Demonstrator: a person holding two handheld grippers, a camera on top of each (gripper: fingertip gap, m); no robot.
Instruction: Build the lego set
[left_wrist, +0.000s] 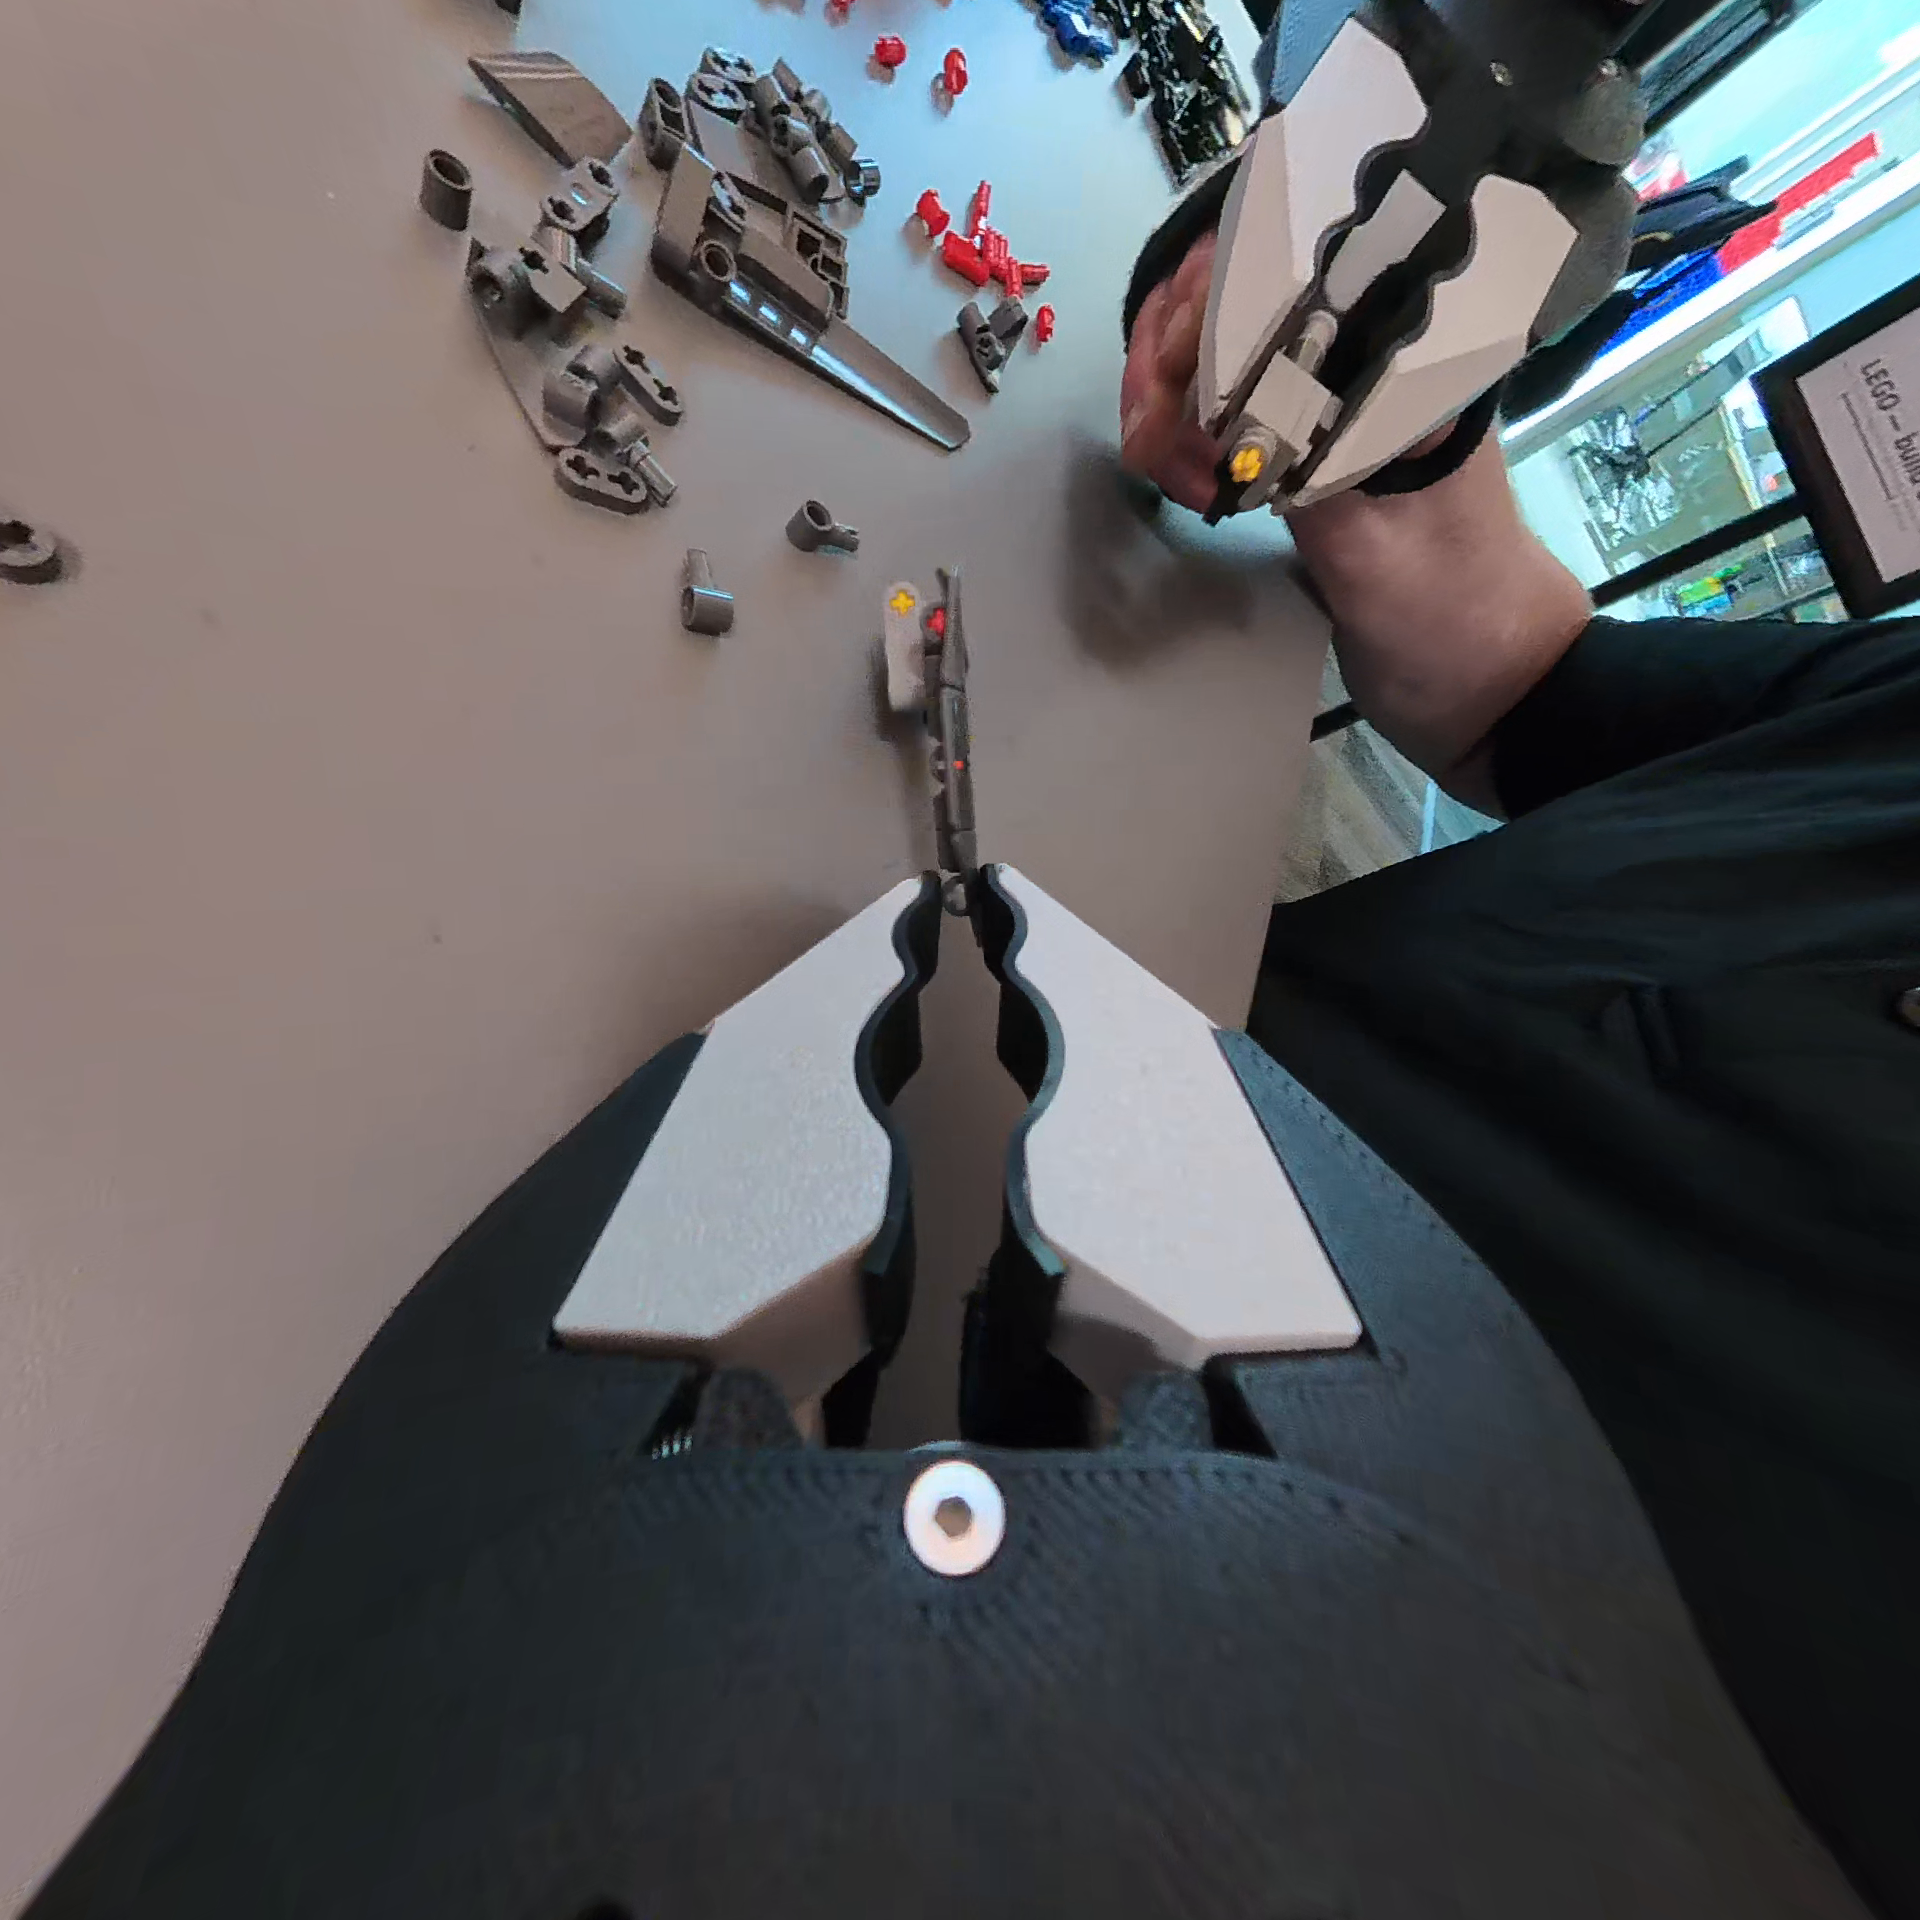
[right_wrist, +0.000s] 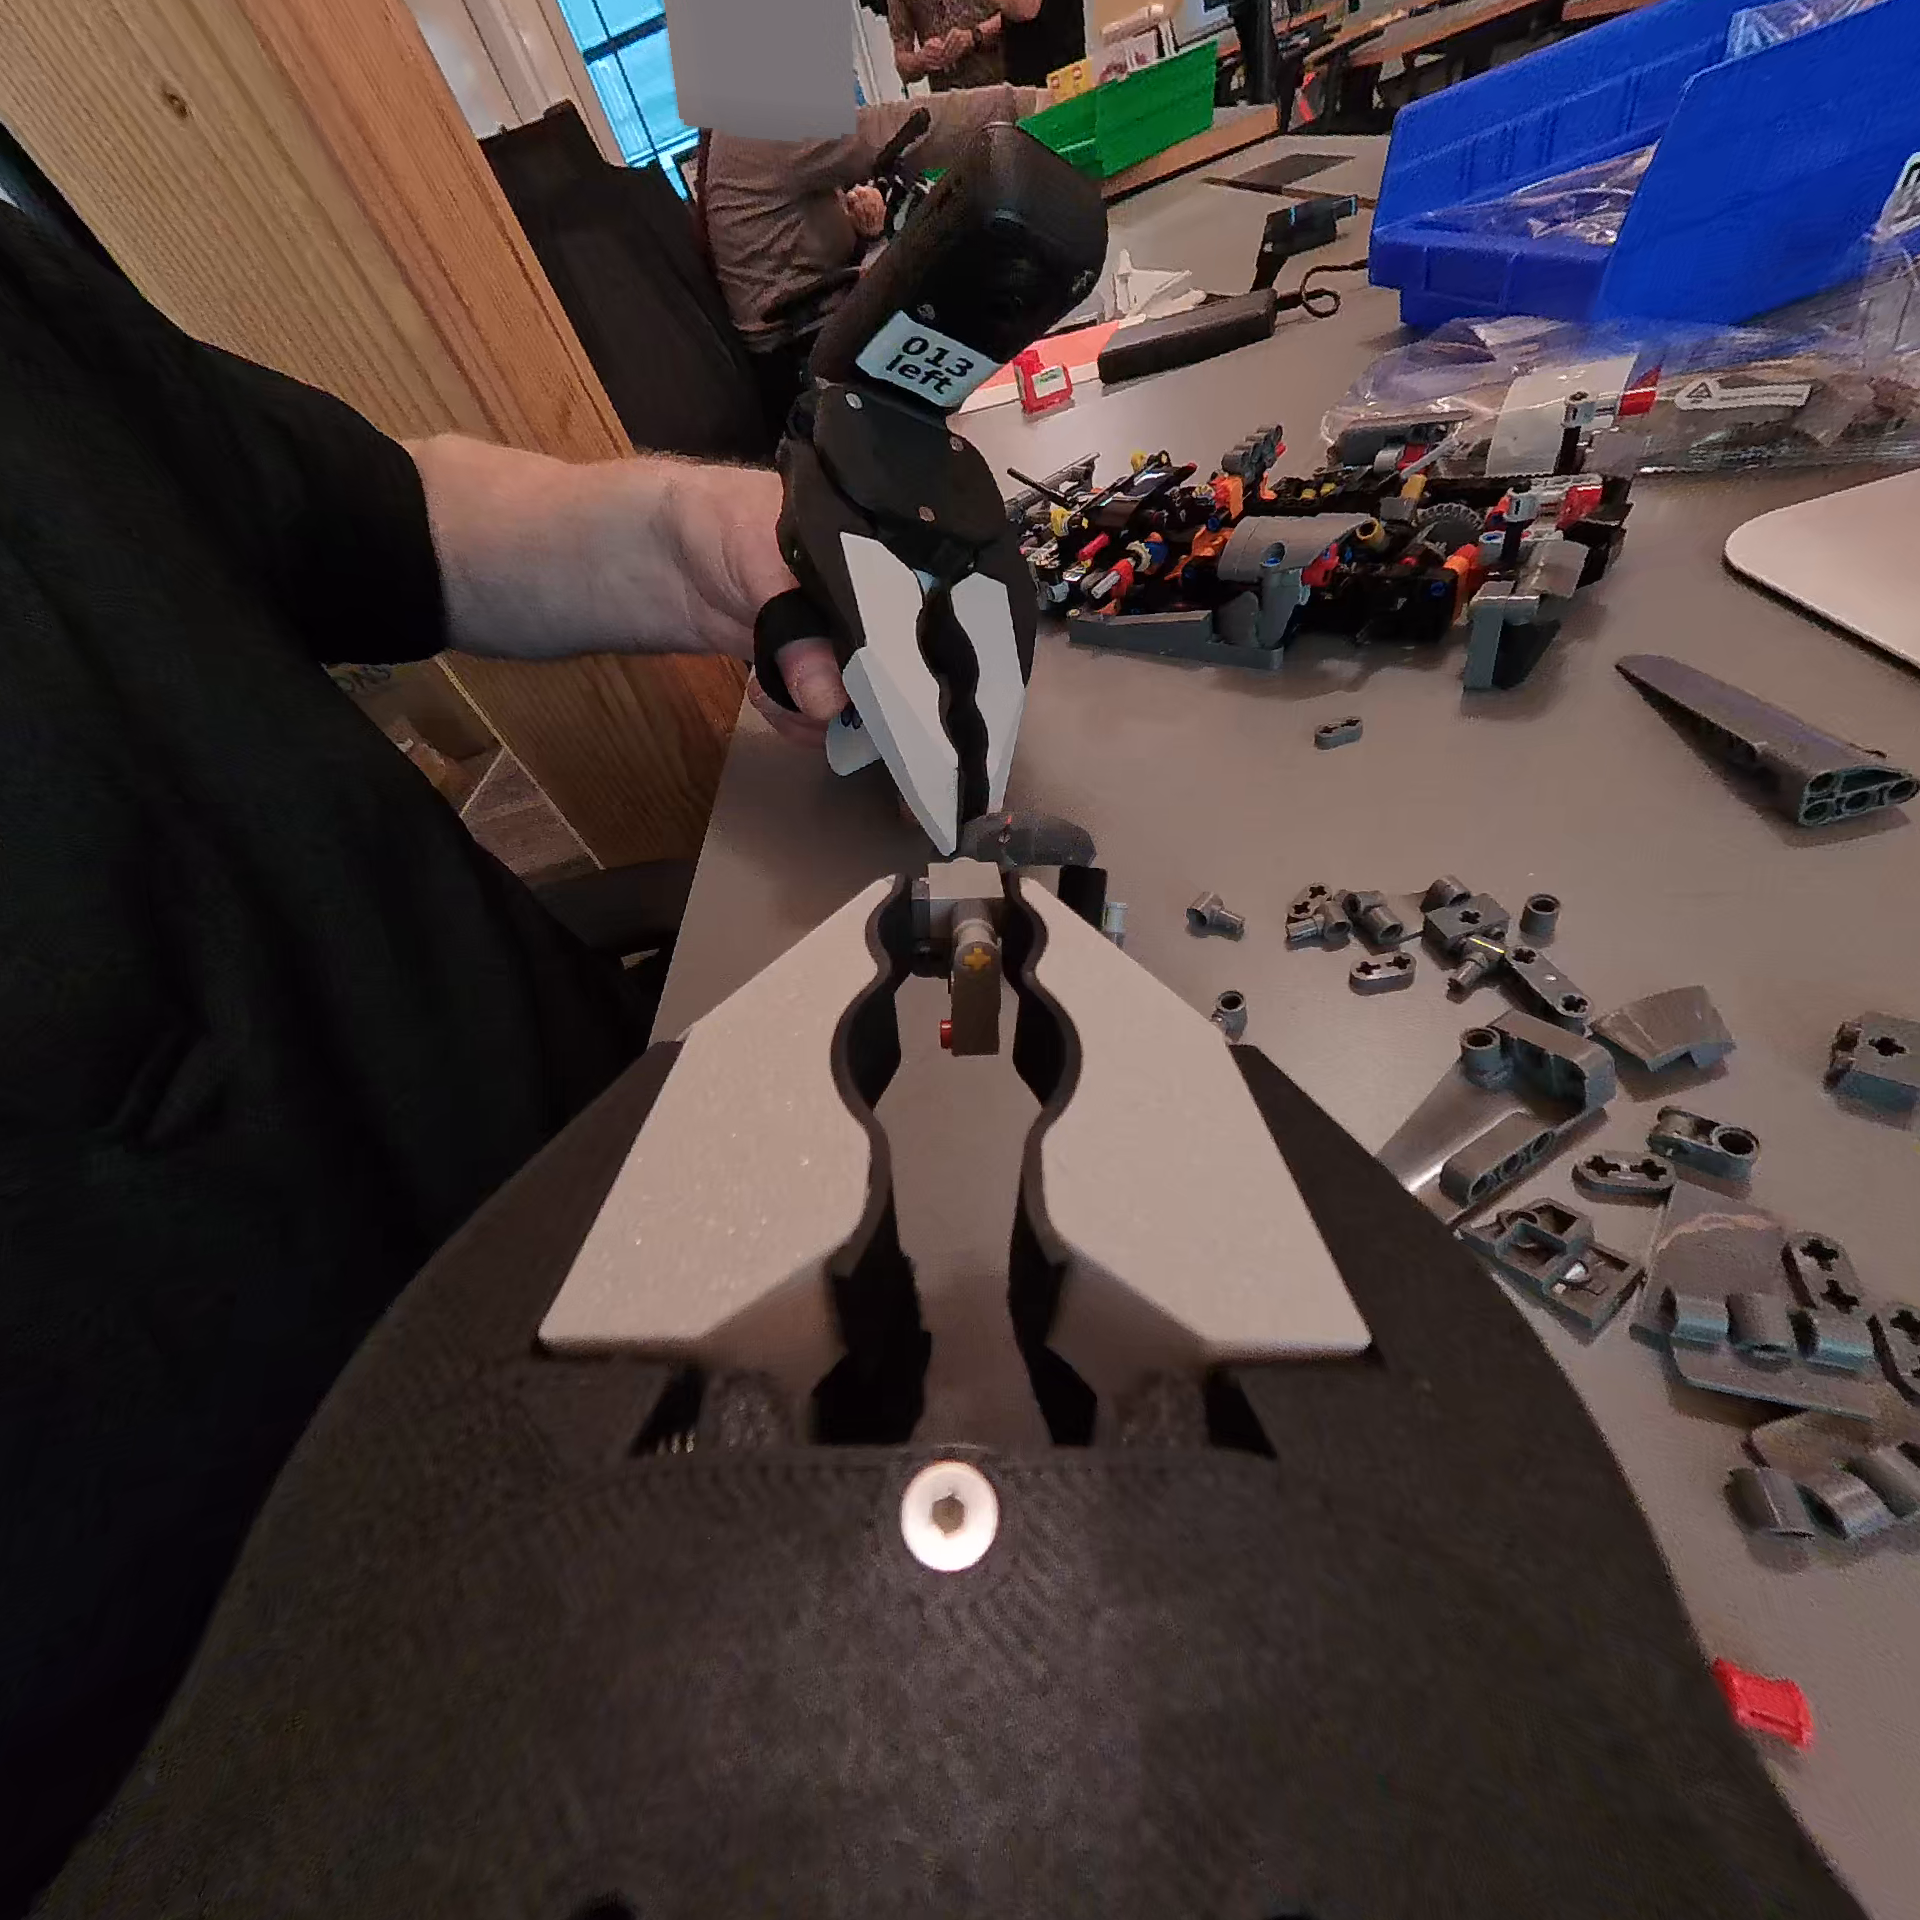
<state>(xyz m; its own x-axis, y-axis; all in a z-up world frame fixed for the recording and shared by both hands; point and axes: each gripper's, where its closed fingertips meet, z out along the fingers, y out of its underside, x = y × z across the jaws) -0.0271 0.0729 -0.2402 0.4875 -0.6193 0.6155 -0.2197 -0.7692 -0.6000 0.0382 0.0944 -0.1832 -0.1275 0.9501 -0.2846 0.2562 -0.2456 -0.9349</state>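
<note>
Table edge (right_wrist: 686, 935) near | left tool (left_wrist: 961, 883) pinches dark panel (left_wrist: 951, 727) | right tool (right_wrist: 961, 904) grips grey assembly (right_wrist: 971, 966)

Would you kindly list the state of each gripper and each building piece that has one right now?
Left gripper: fingertips pinching a thin dark grey assembly, held edge-on above the table.
Right gripper: closed on a light grey assembly with a yellow cross axle.
Loose grey pieces: lying scattered on the table.
Partly built model: resting on the table, untouched.
</note>
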